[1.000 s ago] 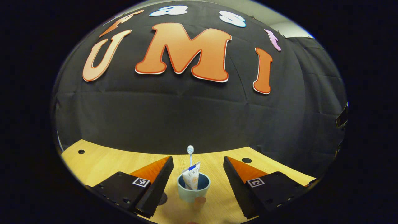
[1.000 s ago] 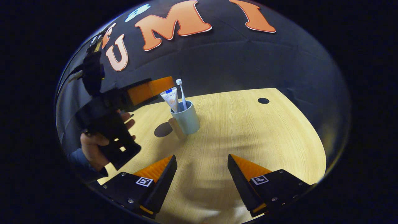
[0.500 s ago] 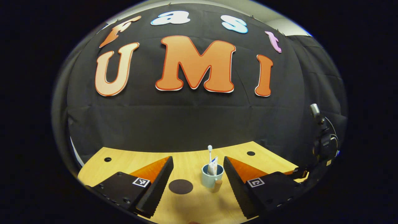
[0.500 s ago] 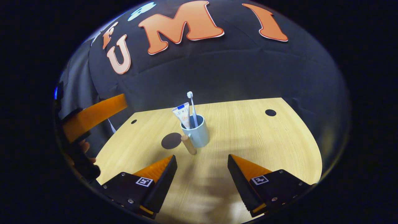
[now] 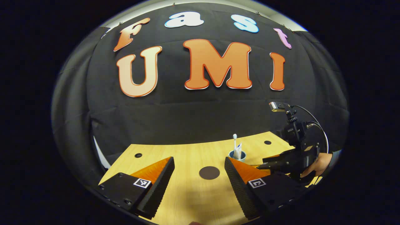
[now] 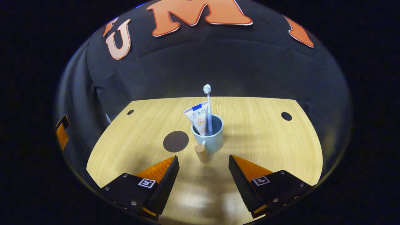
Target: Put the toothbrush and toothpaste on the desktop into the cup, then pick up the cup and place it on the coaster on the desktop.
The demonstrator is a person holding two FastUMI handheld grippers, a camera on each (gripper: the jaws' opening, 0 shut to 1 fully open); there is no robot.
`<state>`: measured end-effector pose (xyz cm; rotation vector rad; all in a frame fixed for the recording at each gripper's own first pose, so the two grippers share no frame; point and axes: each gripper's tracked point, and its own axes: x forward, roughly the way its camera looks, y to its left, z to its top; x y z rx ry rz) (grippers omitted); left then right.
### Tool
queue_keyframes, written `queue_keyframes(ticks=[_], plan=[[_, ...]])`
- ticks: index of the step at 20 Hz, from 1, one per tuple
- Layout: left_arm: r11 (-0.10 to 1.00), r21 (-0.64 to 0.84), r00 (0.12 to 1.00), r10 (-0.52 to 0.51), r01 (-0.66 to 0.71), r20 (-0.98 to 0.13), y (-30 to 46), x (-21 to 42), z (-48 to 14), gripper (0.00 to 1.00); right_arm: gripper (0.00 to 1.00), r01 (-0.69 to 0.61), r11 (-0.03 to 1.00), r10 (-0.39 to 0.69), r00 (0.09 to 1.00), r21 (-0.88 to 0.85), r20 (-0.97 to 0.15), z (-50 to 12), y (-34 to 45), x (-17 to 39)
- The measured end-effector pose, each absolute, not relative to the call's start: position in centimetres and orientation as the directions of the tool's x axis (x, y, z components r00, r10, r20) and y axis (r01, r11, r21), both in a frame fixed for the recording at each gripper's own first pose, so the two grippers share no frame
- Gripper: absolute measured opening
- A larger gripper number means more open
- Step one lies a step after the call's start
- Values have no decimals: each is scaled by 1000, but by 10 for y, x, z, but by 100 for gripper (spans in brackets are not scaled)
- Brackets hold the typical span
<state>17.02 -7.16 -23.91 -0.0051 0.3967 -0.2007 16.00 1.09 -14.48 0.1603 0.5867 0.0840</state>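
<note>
In the right gripper view the cup (image 6: 207, 137) stands upright at the centre of the frame on the wooden bench (image 6: 265, 147). It holds two things: the toothpaste (image 6: 197, 117), leaning against the left of the rim with its flat end up, and the toothbrush (image 6: 208, 106), nearly upright with its bristled head above the rim. A short wooden handle (image 6: 201, 152) juts from the cup's near side toward the camera. The coaster (image 6: 175, 141), a dark round disc, lies flat on the bench just left of the cup, with a narrow strip of bare wood between them.

The right tongs (image 6: 203, 175) stand apart at the bottom of the frame, holding nothing, the handle just above the gap between them. Bare bench stretches to the right of the cup as far as a small dark hole (image 6: 286, 116) near the far right corner; another hole (image 6: 130, 112) sits at the far left edge.

In the left gripper view the left tongs (image 5: 198, 178) are likewise apart and empty. The coaster (image 5: 209, 172) lies between their tips at lower centre, and the cup (image 5: 237, 154) sits farther back, right of centre, partly behind the right finger. At the right edge of the frame a hand (image 5: 318, 164) grips the other gripper's body.
</note>
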Motion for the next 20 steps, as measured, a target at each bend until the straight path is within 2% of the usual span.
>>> queue_keyframes(ticks=[10, 15, 18, 20], plan=[[998, -16, 871, -55, 55, -489, -12, 133, -252, 96, 88, 23, 994, 57, 711, 104, -701, -175, 13, 207], [995, -99, 759, -80, 20, -646, -13, 110, -298, 97, 82, 75, 993, 18, 636, 86, -772, -195, 16, 220], [987, -162, 686, -126, 12, -717, -20, 95, -317, 97, 61, 97, 991, 10, 607, 86, -795, -205, 17, 223], [987, -161, 661, -123, 3, -740, -17, 89, -323, 98, 53, 117, 989, 7, 591, 95, -807, -212, 20, 225]])
